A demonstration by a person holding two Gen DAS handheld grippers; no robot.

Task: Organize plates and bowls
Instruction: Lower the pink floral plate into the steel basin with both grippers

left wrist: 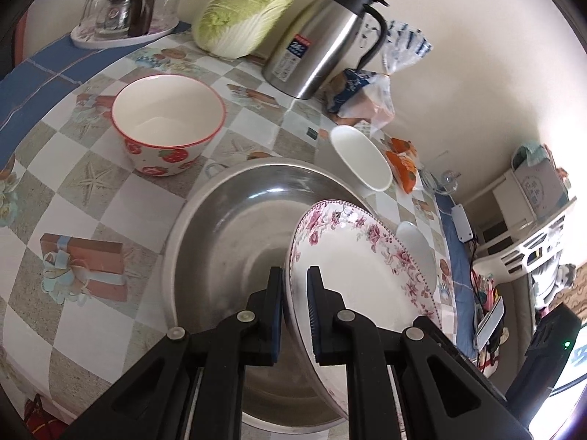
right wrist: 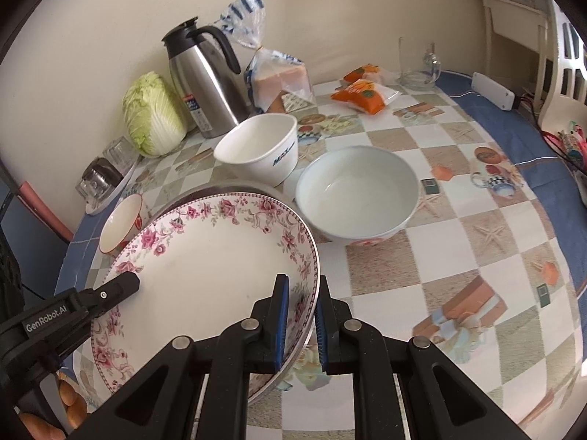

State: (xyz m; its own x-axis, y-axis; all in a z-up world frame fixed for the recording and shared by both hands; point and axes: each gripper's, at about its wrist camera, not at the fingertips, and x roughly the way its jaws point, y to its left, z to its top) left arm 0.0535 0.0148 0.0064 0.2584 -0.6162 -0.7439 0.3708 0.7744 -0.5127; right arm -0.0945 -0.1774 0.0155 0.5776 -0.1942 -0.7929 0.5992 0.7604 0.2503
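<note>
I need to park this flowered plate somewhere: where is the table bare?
Bare cloth lies right of the pale bowl, toward the blue border. It is crowded along the wall: cabbage, steel jug, bread bag, white tub.

A checkered cloth with starfish and gift-box prints covers the surface (right wrist: pixel 458 220), edged in blue. At twelve o'clock in the left wrist view a napa cabbage (left wrist: pixel 244 11) lies against the wall, with a steel thermos jug (left wrist: pixel 326 40) with a black handle just beside it at one o'clock. A bagged loaf of bread (right wrist: pixel 280 80) sits next to the jug. At eleven o'clock a white tray (left wrist: pixel 124 35) holds upturned glasses. In the right wrist view, orange snack packets (right wrist: pixel 365 95) lie at one o'clock, near a glass mug (right wrist: pixel 418 66) and a white power adapter (right wrist: pixel 493 91).
</note>
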